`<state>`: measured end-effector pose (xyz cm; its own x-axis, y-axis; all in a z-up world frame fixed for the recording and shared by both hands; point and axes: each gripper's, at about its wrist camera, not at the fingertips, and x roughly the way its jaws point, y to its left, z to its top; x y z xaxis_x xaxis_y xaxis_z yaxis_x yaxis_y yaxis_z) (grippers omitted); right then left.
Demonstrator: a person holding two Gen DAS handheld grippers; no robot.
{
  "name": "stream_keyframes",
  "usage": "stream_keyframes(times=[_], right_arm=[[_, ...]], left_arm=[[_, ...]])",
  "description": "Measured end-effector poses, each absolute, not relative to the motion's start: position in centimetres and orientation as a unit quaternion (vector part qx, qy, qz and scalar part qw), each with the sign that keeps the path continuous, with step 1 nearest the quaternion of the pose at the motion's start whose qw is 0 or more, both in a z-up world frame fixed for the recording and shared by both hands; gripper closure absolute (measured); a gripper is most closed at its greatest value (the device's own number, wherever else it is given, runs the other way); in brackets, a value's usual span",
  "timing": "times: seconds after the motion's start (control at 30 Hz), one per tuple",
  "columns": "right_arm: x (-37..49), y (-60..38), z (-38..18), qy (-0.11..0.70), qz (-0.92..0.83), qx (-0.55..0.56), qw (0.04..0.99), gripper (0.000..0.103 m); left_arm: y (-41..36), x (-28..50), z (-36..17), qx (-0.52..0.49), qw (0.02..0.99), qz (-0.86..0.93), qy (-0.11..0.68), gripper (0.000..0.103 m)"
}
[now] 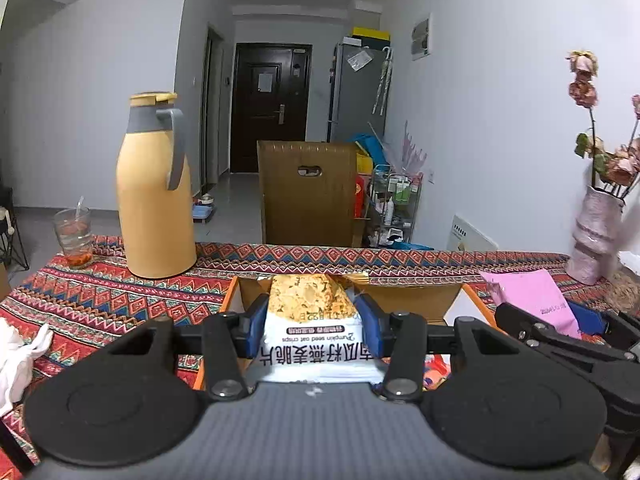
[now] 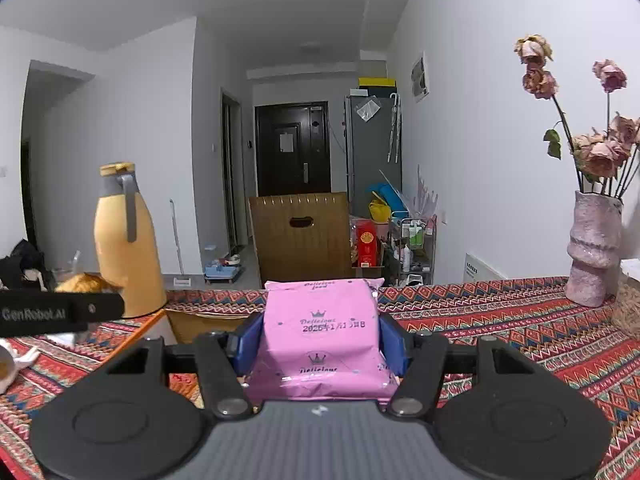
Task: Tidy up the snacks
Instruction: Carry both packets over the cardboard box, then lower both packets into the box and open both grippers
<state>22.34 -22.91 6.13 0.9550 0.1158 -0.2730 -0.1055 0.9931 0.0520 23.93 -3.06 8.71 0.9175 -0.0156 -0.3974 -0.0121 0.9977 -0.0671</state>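
Pink pack [image 2: 322, 336] is clamped in the right gripper [image 2: 320, 344]; the left gripper [image 1: 310, 320] clamps the oat-crisp pack [image 1: 308, 320]. The open box [image 1: 416, 300] lies just ahead and below, nearer the left gripper.

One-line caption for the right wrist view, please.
Right gripper clamps a pink snack packet above the patterned tablecloth, cardboard box and yellow thermos to its left.

White walls [image 2: 480, 128], white ceiling. Dark door [image 1: 272, 104] at frame centre, end of a hallway; grey fridge [image 1: 358, 92] right of it. Grey tile floor [image 1: 236, 200]. Wooden chair back [image 1: 308, 196] centre. Patterned tablecloth [image 2: 500, 320] lower frame.
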Motion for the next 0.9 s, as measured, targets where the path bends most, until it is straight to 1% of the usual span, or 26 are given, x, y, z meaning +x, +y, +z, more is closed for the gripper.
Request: stream_keyframes(times=[0.27, 0.43, 0.63, 0.7, 0.73, 0.77, 0.8, 0.83, 0.87, 0.9], right_arm=[[26.5, -23.2, 3.9, 0.161, 0.045, 0.027, 0.986, 0.042], [27.8, -23.6, 1.8, 0.179, 0.045, 0.032, 0.982, 0.042], [28.4, -23.4, 0.7, 0.195, 0.053, 0.029, 0.979, 0.042], [28.6, -23.3, 0.5, 0.201, 0.054, 0.028, 0.978, 0.042], [28.7, -23.3, 0.4, 0.205, 0.055, 0.028, 0.977, 0.041], [28.8, -23.3, 0.3, 0.210, 0.058, 0.028, 0.976, 0.041], [28.8, -23.4, 0.3, 0.211, 0.058, 0.030, 0.975, 0.037], [28.8, -23.4, 0.3, 0.212, 0.058, 0.032, 0.975, 0.021], [28.8, -23.5, 0.3, 0.213, 0.057, 0.036, 0.975, 0.012], [28.7, -23.7, 0.3, 0.211, 0.056, 0.041, 0.975, 0.000]], left_arm=[[-2.1, 27.3, 6.1, -0.041, 0.975, 0.014, 0.216, 0.055], [-1.4, 28.3, 3.9, -0.051, 0.971, 0.012, 0.233, 0.055], [-0.9, 28.7, 2.9, -0.060, 0.967, 0.004, 0.247, 0.054], [-0.8, 28.8, 2.8, -0.065, 0.966, -0.005, 0.251, 0.038], [-0.7, 28.7, 2.8, -0.066, 0.966, 0.001, 0.248, 0.021], [-0.8, 28.5, 2.9, -0.066, 0.968, 0.007, 0.242, 0.012], [-0.7, 28.4, 3.0, -0.066, 0.969, 0.009, 0.237, 0.011], [-0.6, 28.2, 3.1, -0.069, 0.970, 0.006, 0.235, 0.005], [-0.6, 28.2, 3.2, -0.073, 0.970, 0.006, 0.233, 0.000], [-0.6, 28.0, 3.3, -0.074, 0.971, 0.009, 0.229, 0.000]])
